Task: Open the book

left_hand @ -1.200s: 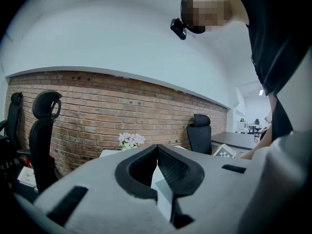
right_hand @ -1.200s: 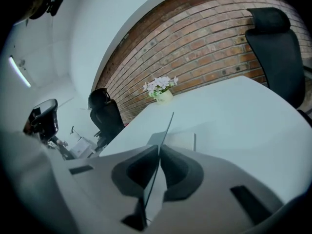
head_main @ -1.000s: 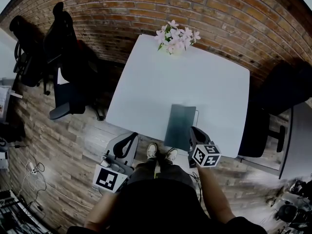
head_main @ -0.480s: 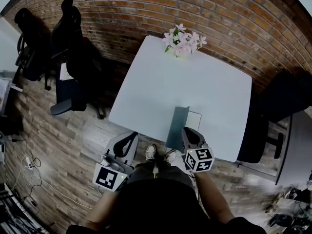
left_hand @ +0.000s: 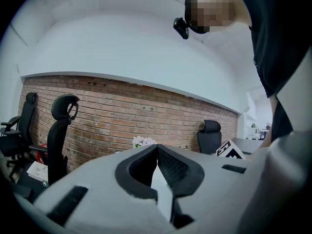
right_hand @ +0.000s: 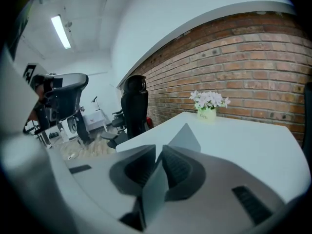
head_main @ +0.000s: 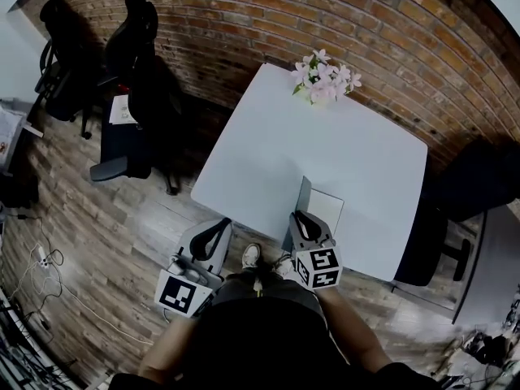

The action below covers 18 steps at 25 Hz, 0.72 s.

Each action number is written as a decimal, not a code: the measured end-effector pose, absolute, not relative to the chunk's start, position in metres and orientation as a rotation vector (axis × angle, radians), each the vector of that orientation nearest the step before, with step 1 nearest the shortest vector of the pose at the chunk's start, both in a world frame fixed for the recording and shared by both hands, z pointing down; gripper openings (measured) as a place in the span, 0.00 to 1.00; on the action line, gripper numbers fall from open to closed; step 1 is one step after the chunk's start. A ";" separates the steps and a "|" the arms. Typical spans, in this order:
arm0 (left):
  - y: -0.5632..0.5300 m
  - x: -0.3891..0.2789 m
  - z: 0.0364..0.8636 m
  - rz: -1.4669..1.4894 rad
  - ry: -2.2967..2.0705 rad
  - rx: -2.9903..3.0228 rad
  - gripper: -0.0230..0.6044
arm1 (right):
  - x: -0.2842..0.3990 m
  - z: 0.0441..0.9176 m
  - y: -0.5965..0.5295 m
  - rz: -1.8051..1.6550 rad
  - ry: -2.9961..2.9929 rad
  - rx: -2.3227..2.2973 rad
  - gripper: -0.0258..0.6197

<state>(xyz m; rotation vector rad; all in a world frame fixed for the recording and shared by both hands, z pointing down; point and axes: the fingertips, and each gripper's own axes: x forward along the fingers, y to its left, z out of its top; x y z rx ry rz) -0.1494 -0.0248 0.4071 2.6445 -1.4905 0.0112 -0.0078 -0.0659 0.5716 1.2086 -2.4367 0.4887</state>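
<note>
Brick wall (head_main: 244, 23) across far side of head view, white worktop (head_main: 325, 145) set against it, flowers (head_main: 325, 80) at far edge. At near edge, right of centre: book (head_main: 327, 208), with cover (head_main: 301, 195) raised roughly upright at left of white first page. At near end of cover: right claw (head_main: 301, 218). Off worktop, left of book and over wood floor (head_main: 106, 218): left claw (head_main: 213, 238).

Left gripper view: left claw (left_hand: 157, 147) closed, pads (left_hand: 171, 168) together at tips, nothing between. Beyond: flowers (left_hand: 143, 141), brick wall, black chair (left_hand: 61, 130) at left.

Right gripper view: right claw (right_hand: 159, 155) clamped on cover (right_hand: 155, 191), thin grey sheet between pads, with jaws just now eased slightly wider. Far across worktop: flowers (right_hand: 209, 101).
</note>
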 end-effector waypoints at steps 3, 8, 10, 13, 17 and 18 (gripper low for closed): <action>-0.019 -0.159 0.418 0.044 -1.506 2.576 0.08 | -0.020 0.572 -0.069 0.473 -2.447 1.178 0.13; -0.015 -0.171 0.418 0.030 -1.543 2.548 0.08 | -0.047 0.579 -0.072 0.467 -2.450 1.120 0.14; -0.014 -0.176 0.417 0.025 -1.560 2.538 0.08 | -0.059 0.583 -0.074 0.463 -2.453 1.086 0.14; -0.012 -0.185 0.418 0.023 -1.588 2.514 0.08 | -0.077 0.593 -0.081 0.465 -2.453 1.032 0.15; -0.007 -0.199 0.421 0.023 -1.630 2.480 0.08 | -0.099 0.613 -0.088 0.438 -2.433 0.958 0.14; -0.006 -0.203 0.421 0.023 -1.641 2.473 0.08 | -0.104 0.619 -0.090 0.437 -2.426 0.938 0.14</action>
